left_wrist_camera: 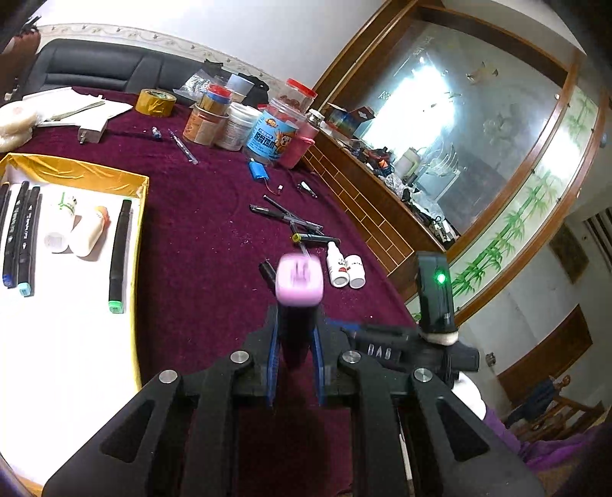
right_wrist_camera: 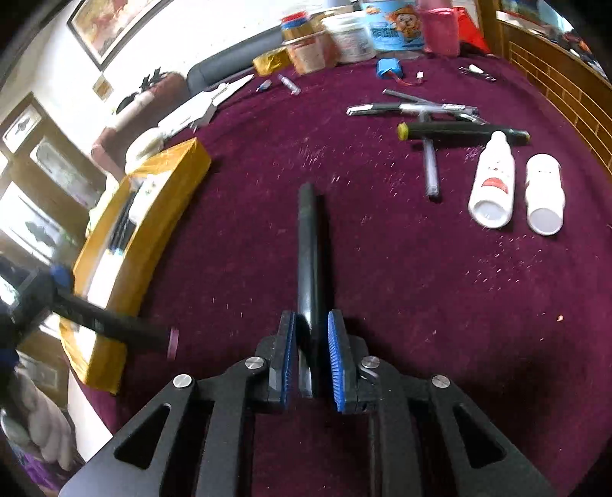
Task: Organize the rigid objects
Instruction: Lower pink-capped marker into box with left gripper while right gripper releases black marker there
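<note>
Left wrist view: left gripper [left_wrist_camera: 296, 336] has its blue pads pinching a marker [left_wrist_camera: 298, 285], pink cap end pointing at the camera and blurry, held up over the cloth [left_wrist_camera: 199, 214].
Box: gold-edged box [left_wrist_camera: 76, 172] sits to the left of that marker, white inside. Already in it: a few dark markers [left_wrist_camera: 23, 225] at the left, two small white bottles [left_wrist_camera: 74, 225] in the middle, and a green-capped marker [left_wrist_camera: 119, 250] on its own at the right.
Right wrist view: right gripper [right_wrist_camera: 310, 353] has a black pen [right_wrist_camera: 309, 248] between its blue pads; the pads look a bit apart from it, so I can't tell if it's really clamped. Pen runs straight ahead along the cloth [right_wrist_camera: 382, 267].
Loose stuff: two white bottles [right_wrist_camera: 516, 187] lie side by side at the right, touching or nearly. Just behind them there's a yellow-tipped marker [right_wrist_camera: 459, 132] and a small pile of pens [right_wrist_camera: 417, 109].
Back of table: jars [right_wrist_camera: 359, 34] and a tape roll [left_wrist_camera: 156, 101] along the far edge, blue battery pack [right_wrist_camera: 387, 68] just in front of the jars.
</note>
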Motion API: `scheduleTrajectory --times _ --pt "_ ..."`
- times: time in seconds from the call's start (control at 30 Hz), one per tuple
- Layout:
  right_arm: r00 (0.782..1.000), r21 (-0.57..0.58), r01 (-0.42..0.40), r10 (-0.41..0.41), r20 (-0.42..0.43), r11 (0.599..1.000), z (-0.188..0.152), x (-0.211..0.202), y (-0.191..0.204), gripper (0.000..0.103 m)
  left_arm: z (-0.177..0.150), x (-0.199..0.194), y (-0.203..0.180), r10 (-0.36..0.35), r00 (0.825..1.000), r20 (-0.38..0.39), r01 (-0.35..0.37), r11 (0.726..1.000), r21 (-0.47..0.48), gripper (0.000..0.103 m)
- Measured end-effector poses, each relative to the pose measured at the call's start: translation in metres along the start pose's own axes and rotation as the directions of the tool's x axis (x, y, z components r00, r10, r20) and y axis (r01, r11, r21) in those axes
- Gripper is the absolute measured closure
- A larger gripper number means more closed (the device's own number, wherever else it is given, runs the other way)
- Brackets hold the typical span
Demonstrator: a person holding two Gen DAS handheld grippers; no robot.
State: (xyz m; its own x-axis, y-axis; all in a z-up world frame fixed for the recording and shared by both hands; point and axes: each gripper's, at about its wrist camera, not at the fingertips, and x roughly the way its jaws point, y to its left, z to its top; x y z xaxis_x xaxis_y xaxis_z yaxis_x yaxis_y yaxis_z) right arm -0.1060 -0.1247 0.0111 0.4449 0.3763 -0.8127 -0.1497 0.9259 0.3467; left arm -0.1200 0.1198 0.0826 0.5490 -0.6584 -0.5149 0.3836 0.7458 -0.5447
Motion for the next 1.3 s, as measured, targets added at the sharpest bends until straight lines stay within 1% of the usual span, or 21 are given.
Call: scheduleTrajectory --times 0.03,0.1,0.13,0.2,0.3,0.33,0.37,0.4,0.43,0.47,0.5,0.6,0.67,0.73,0.8,0.9,0.97,1.07,1.1,1.17,1.3 --pt "1.000 0.004 0.016 -0.016 0.025 1.000 0.003 -0.003 -0.001 0.080 -0.001 -0.003 0.001 -0.002 1.000 -0.001 0.002 1.000 -0.002 0.091" --pt "0.996 0.016 0.056 -0.057 0.063 0.998 0.010 -0.007 -0.003 0.058 -0.001 -0.009 0.004 -0.001 1.000 0.002 0.001 1.000 -0.009 0.091" --pt "0.996 0.018 0.057 -0.058 0.070 0.998 0.014 -0.007 -0.001 0.056 -0.001 -0.012 0.005 0.000 1.000 0.006 0.000 1.000 -0.013 0.091" --pt "0.996 -0.003 0.057 -0.056 0.063 0.998 0.018 -0.001 0.005 0.056 0.001 -0.022 0.011 0.002 1.000 0.018 -0.001 1.000 -0.025 0.091" --pt "0.991 -0.068 0.131 -0.128 0.047 0.989 0.022 0.015 0.019 0.056 0.003 -0.041 0.024 0.016 0.999 0.042 -0.014 0.999 -0.051 0.091" --pt "0.984 -0.093 0.175 -0.174 0.026 0.980 0.022 0.025 0.023 0.056 0.003 -0.047 0.027 0.031 0.998 0.052 -0.028 0.998 -0.056 0.091" --pt "0.978 -0.108 0.206 -0.203 0.042 0.972 0.023 0.029 0.028 0.058 0.004 -0.054 0.032 0.050 0.997 0.062 -0.047 0.997 -0.061 0.091" --pt "0.971 -0.126 0.238 -0.232 0.059 0.963 0.022 0.029 0.031 0.070 0.004 -0.063 0.038 0.069 0.995 0.074 -0.064 0.996 -0.069 0.091" --pt "0.964 -0.142 0.265 -0.260 0.058 0.954 0.022 0.031 0.035 0.076 0.004 -0.070 0.043 0.083 0.993 0.083 -0.076 0.994 -0.076 0.091" --pt "0.964 -0.151 0.264 -0.257 0.065 0.953 0.022 0.031 0.037 0.090 0.004 -0.081 0.050 0.104 0.990 0.096 -0.095 0.991 -0.090 0.091" --pt "0.973 -0.141 0.232 -0.226 0.054 0.962 0.022 0.031 0.035 0.090 0.004 -0.087 0.055 0.117 0.988 0.104 -0.106 0.989 -0.098 0.091" --pt "0.986 -0.114 0.162 -0.158 0.050 0.980 0.023 0.026 0.031 0.090 0.003 -0.108 0.071 0.151 0.981 0.123 -0.136 0.983 -0.125 0.091" --pt "0.997 -0.079 0.072 -0.068 0.048 0.994 0.024 0.019 0.030 0.090 0.001 -0.117 0.081 0.166 0.979 0.116 -0.150 0.979 -0.137 0.091" --pt "0.998 -0.061 -0.017 0.020 0.052 0.998 0.027 0.012 0.035 0.090 0.001 -0.123 0.088 0.187 0.978 0.095 -0.173 0.976 -0.134 0.091" --pt "0.993 -0.063 -0.094 0.098 0.058 0.994 0.030 0.003 0.046 0.090 0.000 -0.126 0.093 0.209 0.975 0.072 -0.199 0.972 -0.120 0.091" --pt "0.974 -0.063 -0.219 0.221 0.040 0.974 0.036 -0.002 0.068 0.090 0.003 -0.126 0.100 0.197 0.980 0.034 -0.192 0.975 -0.111 0.091" --pt "0.950 -0.060 -0.312 0.313 0.005 0.948 0.041 0.001 0.089 0.090 0.007 -0.118 0.105 0.205 0.979 -0.007 -0.204 0.974 -0.101 0.091" --pt "0.912 -0.029 -0.407 0.405 -0.061 0.913 0.044 0.016 0.120 0.090 0.013 -0.094 0.111 0.222 0.971 -0.086 -0.228 0.971 -0.074 0.091" --pt "0.902 -0.015 -0.427 0.424 -0.087 0.904 0.046 0.025 0.132 0.090 0.014 -0.086 0.114 0.220 0.969 -0.111 -0.229 0.971 -0.071 0.091" --pt "0.892 -0.001 -0.439 0.435 -0.125 0.899 0.047 0.044 0.154 0.090 0.018 -0.067 0.121 0.216 0.962 -0.164 -0.230 0.971 -0.071 0.091" --pt "0.913 -0.015 -0.387 0.381 -0.148 0.922 0.047 0.076 0.191 0.090 0.033 -0.036 0.137 0.192 0.958 -0.213 -0.217 0.971 -0.102 0.090"
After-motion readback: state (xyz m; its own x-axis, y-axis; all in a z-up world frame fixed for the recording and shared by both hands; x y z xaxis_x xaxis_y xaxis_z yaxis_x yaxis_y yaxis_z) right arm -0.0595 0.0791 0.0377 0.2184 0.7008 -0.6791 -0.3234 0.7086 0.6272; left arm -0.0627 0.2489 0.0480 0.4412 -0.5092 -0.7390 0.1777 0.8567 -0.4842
